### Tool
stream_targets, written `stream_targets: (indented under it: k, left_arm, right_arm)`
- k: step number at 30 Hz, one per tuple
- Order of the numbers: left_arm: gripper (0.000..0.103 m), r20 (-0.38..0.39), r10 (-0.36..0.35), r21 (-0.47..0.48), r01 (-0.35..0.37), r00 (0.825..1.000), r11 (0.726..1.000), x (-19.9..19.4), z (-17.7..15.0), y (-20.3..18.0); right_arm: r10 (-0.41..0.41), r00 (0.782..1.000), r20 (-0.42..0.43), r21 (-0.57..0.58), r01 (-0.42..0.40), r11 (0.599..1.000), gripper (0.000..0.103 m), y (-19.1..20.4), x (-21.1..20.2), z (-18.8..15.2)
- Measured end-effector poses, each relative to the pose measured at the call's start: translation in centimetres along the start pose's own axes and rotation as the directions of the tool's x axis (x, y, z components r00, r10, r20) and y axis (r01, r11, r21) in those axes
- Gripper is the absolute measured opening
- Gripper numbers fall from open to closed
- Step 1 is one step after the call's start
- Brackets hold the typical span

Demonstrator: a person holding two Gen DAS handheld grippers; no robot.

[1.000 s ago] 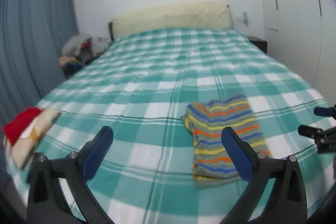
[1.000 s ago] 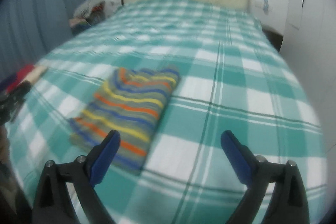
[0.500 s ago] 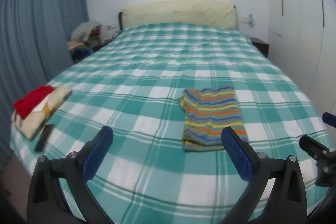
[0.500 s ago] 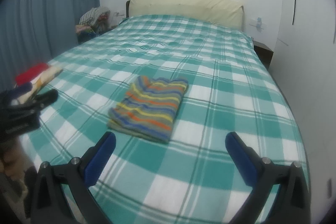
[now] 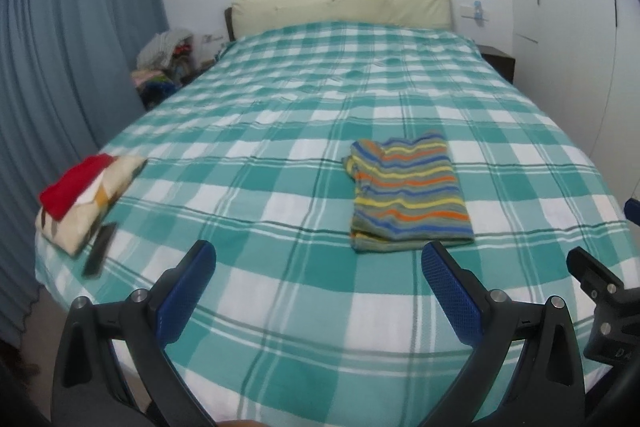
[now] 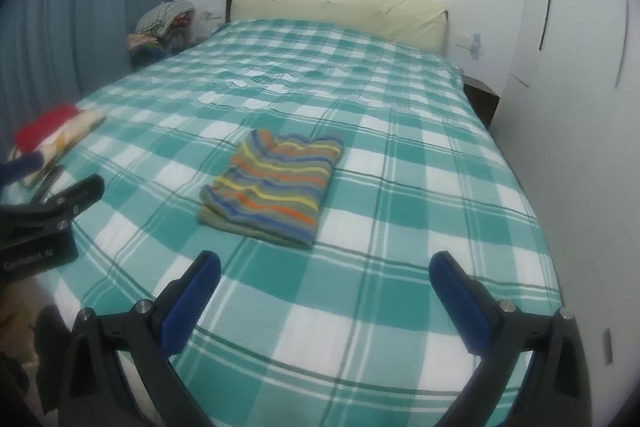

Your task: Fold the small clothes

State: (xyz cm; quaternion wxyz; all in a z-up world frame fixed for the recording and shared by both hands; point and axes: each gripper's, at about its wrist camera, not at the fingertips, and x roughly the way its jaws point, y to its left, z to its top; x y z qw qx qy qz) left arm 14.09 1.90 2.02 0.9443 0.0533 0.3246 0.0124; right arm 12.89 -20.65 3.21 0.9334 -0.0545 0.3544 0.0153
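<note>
A striped garment (image 5: 406, 189), folded into a flat rectangle, lies on the green checked bed (image 5: 280, 131). It also shows in the right wrist view (image 6: 276, 185). My left gripper (image 5: 318, 259) is open and empty, held back over the bed's near edge, short of the garment. My right gripper (image 6: 326, 269) is open and empty, also back from the garment. The right gripper's tip shows at the right edge of the left wrist view (image 5: 600, 287); the left gripper shows at the left edge of the right wrist view (image 6: 52, 203).
A folded red and cream stack (image 5: 86, 195) lies at the bed's left corner with a dark flat remote-like thing (image 5: 100, 249) beside it. A clothes pile (image 5: 166, 63) sits by the headboard. Blue curtain at left, white wardrobe (image 5: 568, 27) at right.
Both grippers have drawn back and up from the folded striped garment, so more of the bed and room shows. The garment lies still.
</note>
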Motion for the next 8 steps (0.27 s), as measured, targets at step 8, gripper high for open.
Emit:
stream_targets:
  k: [8]
  left_arm:
    - [0.103,-0.005,-0.048,0.012,0.048,0.999,0.999,-0.29,-0.26,-0.67]
  right_arm:
    - [0.003,1.0,0.002,0.003,-0.003,1.0,0.103,0.0,-0.07,-0.05]
